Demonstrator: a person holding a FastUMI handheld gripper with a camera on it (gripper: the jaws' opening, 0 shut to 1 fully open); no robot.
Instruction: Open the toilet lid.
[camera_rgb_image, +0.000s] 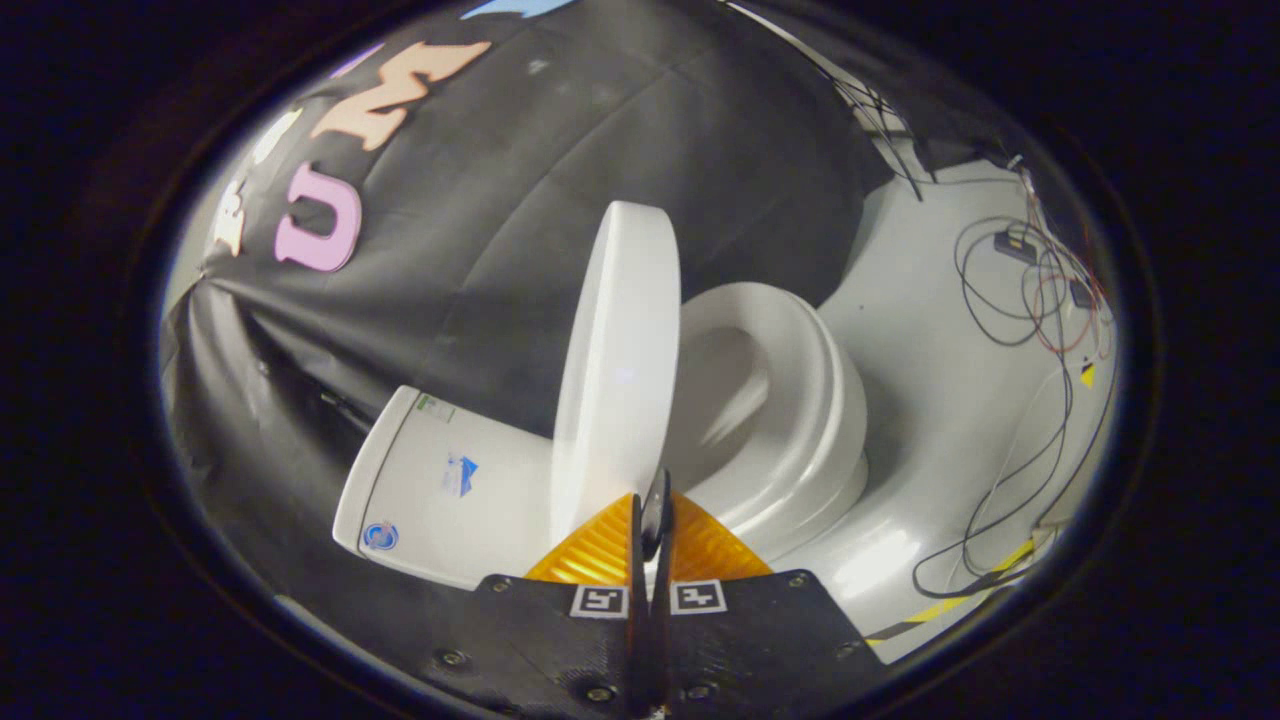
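Pale glossy floor (930, 400), loose dark cables (1010, 290) strewn across it, some red wire (1060, 325) among them, yellow tape strip (960, 600) near cables' end.

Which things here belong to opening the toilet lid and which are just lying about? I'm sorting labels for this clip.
Job:
toilet lid, raised on edge
toilet seat, down on the bowl
tank
gripper, fingers together, at the lid's near edge

Lying about:
cables on the floor
yellow tape
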